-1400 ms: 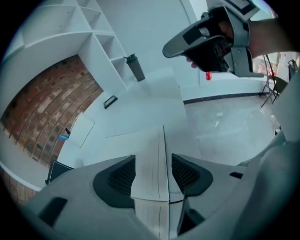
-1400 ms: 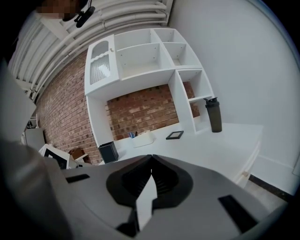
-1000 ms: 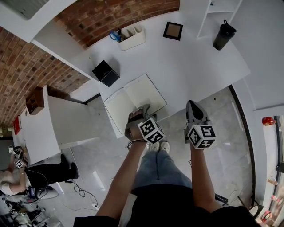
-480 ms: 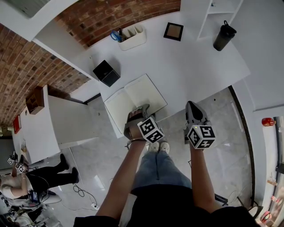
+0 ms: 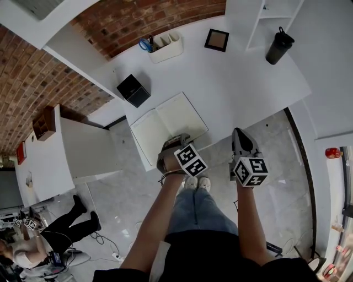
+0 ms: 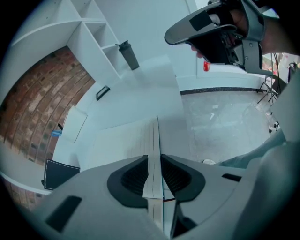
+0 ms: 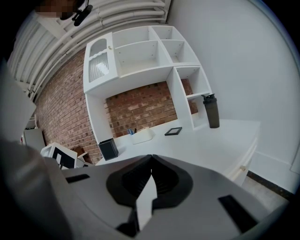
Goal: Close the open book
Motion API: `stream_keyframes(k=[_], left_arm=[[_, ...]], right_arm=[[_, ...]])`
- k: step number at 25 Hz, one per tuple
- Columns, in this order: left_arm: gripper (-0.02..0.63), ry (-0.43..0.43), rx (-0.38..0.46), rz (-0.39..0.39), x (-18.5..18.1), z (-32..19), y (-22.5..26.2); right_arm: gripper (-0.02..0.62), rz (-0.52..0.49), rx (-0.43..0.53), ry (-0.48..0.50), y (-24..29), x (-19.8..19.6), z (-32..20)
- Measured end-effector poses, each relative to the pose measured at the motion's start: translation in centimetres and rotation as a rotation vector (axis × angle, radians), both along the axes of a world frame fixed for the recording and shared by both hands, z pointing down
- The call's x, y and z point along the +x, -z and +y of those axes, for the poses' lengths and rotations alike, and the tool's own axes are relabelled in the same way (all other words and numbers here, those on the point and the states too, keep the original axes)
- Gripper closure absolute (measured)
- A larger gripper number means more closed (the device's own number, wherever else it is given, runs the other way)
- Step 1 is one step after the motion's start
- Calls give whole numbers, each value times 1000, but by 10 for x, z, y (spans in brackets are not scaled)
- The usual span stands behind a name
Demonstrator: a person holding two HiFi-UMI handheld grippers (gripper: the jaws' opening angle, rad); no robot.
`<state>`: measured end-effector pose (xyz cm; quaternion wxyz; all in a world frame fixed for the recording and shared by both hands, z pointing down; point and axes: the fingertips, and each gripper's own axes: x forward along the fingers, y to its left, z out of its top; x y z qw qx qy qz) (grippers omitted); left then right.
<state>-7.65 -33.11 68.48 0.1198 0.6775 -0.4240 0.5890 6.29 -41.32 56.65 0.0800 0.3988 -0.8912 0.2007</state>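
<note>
The open book (image 5: pixel 165 122) lies flat on the white desk (image 5: pixel 237 82), white pages up, near the desk's front edge. My left gripper (image 5: pixel 175 141) is at the book's near edge, right-hand half. In the left gripper view its jaws have just been closing, and the dark pads (image 6: pixel 136 176) now press from both sides on the book's (image 6: pixel 124 140) thin stack of page edges. My right gripper (image 5: pixel 238 135) hangs to the right of the book, past the desk's front edge and over the floor. Its jaws (image 7: pixel 151 159) meet at the tips with nothing held.
Behind the book stand a black box (image 5: pixel 133 90), a white pen holder (image 5: pixel 163 46), a dark picture frame (image 5: pixel 216 39) and a dark bottle (image 5: pixel 277 45) beside a white shelf unit (image 5: pixel 270 16). A low white cabinet (image 5: pixel 55 148) stands at left. A person (image 5: pixel 49 237) is on the floor, lower left.
The left gripper's jaws have narrowed onto the book's near edge. The right gripper has kept still. The person at lower left has shifted across the floor.
</note>
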Motion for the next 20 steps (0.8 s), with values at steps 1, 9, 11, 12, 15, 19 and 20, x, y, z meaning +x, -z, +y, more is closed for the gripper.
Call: stream_keyframes(k=[1,9,11,12,15,19,20], left_arm=[[517,6,-8,7,0,0,0],[546,37,-18,48,1,2,-1],[551,46,0,59,1,2,1],[555,53,12,64,2,2,2],[564,74,53,87,2,3,4],[569,111,111,125,2,4,13],[571,123,132,136,2,4,15]], right_arm=[[597,0,-1,0,0,0,1],[597,2,6,7,2,0,5],[597,2,7,5,3,1,5],[597,0,7,4,4,2,5],[597,1,7,-1,4,3,6],[597,4,5,0,4,4,7],[597,5,4,1,3,3,8]])
